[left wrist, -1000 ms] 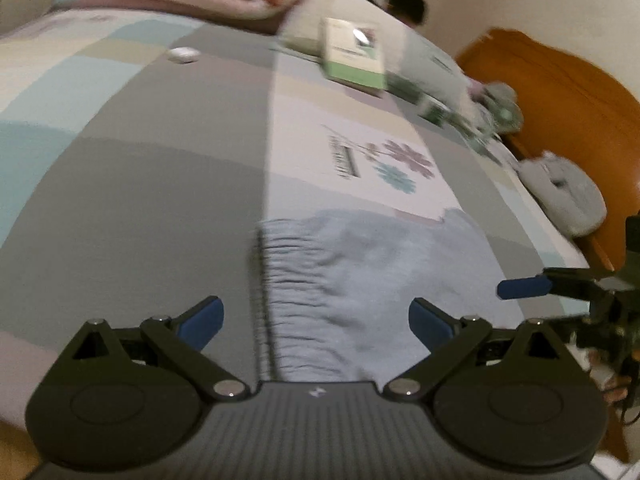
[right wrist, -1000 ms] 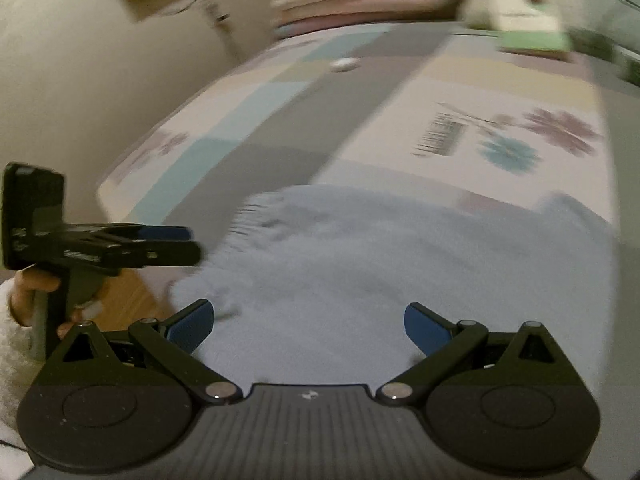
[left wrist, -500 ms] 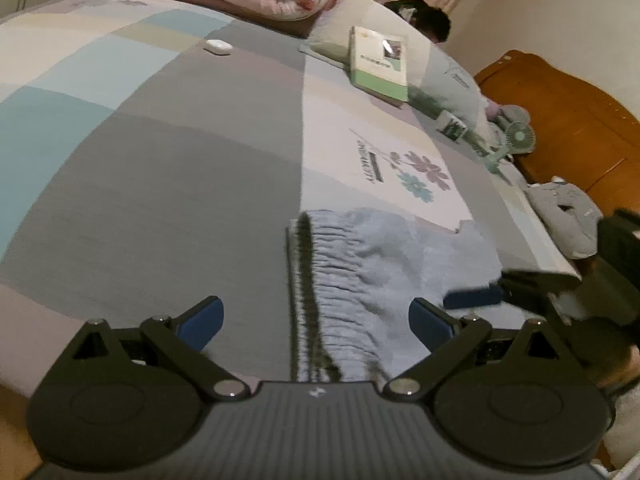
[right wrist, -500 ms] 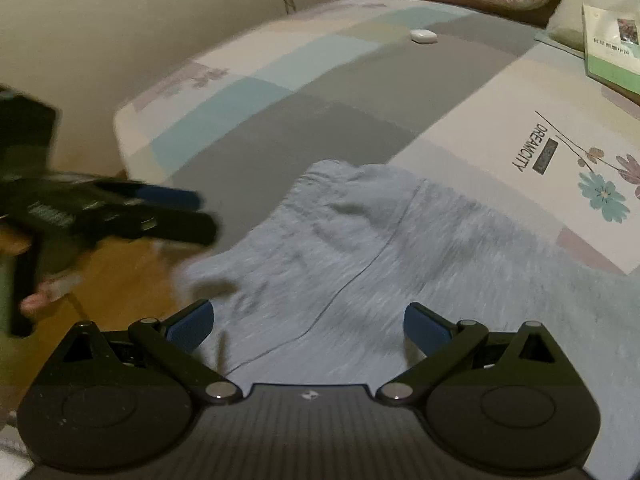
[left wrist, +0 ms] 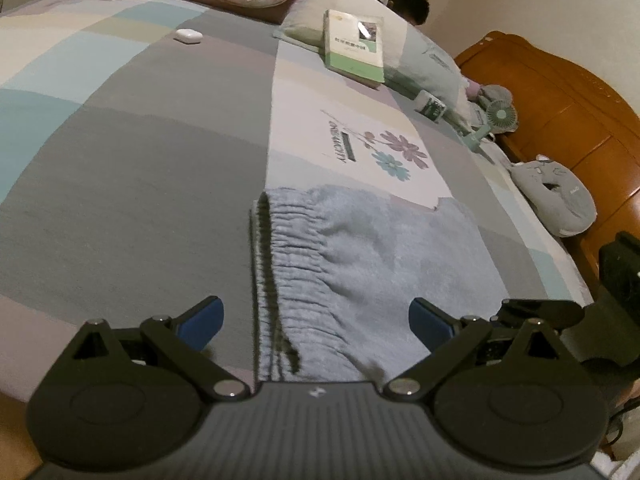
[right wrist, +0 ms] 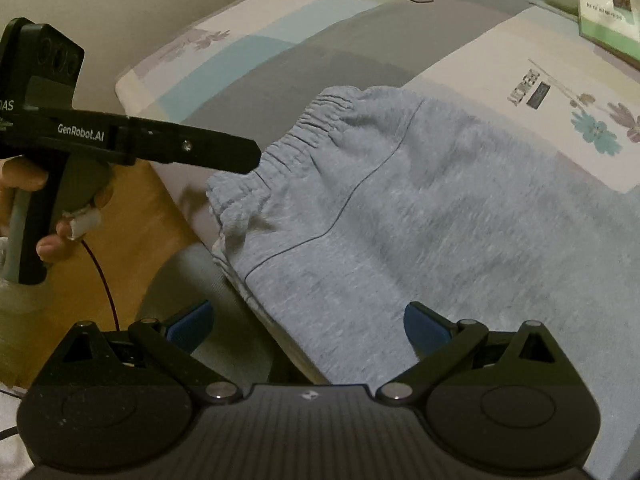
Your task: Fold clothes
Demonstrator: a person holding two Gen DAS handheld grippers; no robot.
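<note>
On the bed, one blue garment, two spread tongs.

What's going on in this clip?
A person holds a tool in each hand over light blue pants spread on a bed. Both the left tool and the right tool are open and hold nothing. The left one reaches toward the elastic waistband at the bed's edge. No fold is visible yet.
</note>
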